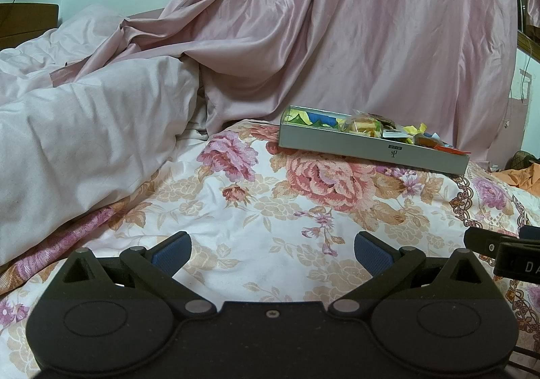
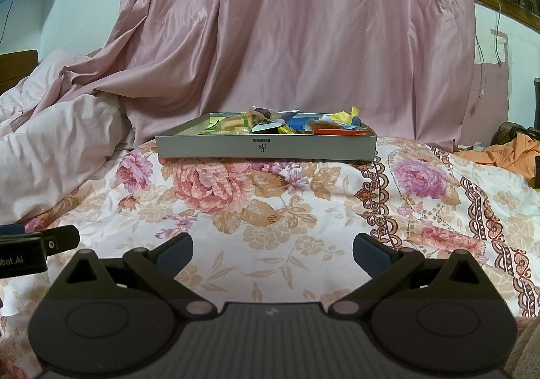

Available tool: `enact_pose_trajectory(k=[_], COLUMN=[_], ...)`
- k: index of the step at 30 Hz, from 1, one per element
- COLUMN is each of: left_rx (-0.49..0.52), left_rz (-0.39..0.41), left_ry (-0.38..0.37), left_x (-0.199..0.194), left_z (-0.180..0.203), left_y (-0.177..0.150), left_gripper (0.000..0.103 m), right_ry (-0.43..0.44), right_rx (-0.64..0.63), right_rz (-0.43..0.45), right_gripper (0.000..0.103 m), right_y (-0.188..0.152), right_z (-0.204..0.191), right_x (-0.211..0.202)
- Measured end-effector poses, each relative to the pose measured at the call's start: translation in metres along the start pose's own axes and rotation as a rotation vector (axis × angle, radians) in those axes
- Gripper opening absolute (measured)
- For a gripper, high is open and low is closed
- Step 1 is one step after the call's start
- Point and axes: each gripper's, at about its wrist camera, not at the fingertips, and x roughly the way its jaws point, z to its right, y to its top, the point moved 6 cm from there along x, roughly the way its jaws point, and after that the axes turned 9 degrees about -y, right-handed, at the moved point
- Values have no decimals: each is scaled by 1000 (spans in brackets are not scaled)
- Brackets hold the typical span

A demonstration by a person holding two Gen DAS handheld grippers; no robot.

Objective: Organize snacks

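both tools are hovering low over the floral-printed bedspread (image 2: 270, 210), well short of the shallow grey cardboard box (image 2: 209, 144). the left gripper (image 1: 272, 252) is spreading its blue-padded fingers wide with nothing between them, and the right gripper (image 2: 272, 252) is doing the same. the box is sitting on soft, uneven bedding near the pink satin curtain (image 2: 287, 34), so pressing on one rim is likely risking a tilt and a spill. inside, the mixed wrapped snacks (image 2: 280, 124) are lying heaped, some poking above the rim.
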Motion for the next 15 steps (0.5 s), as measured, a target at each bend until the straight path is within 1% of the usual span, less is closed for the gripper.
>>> enact_pose_trajectory(k=[6, 8, 10, 12, 15], left_rx=[1, 2, 17, 56, 85], left_rz=[-1, -7, -5, 5, -4], left_ry=[-2, 7, 48, 103, 129], left_x=[0, 0, -1, -3, -3], left_z=[0, 0, -1, 0, 1], left_y=[0, 0, 1, 2, 3], left_gripper=[102, 102, 102, 102, 102], right_ry=[0, 2, 1, 1, 1], right_rx=[0, 0, 0, 0, -2], right_rz=[-1, -2, -2, -2, -4], right_gripper=[103, 103, 103, 103, 103], right_y=[0, -1, 0, 0, -1], right_z=[0, 0, 0, 0, 0], right_x=[0, 0, 0, 0, 0])
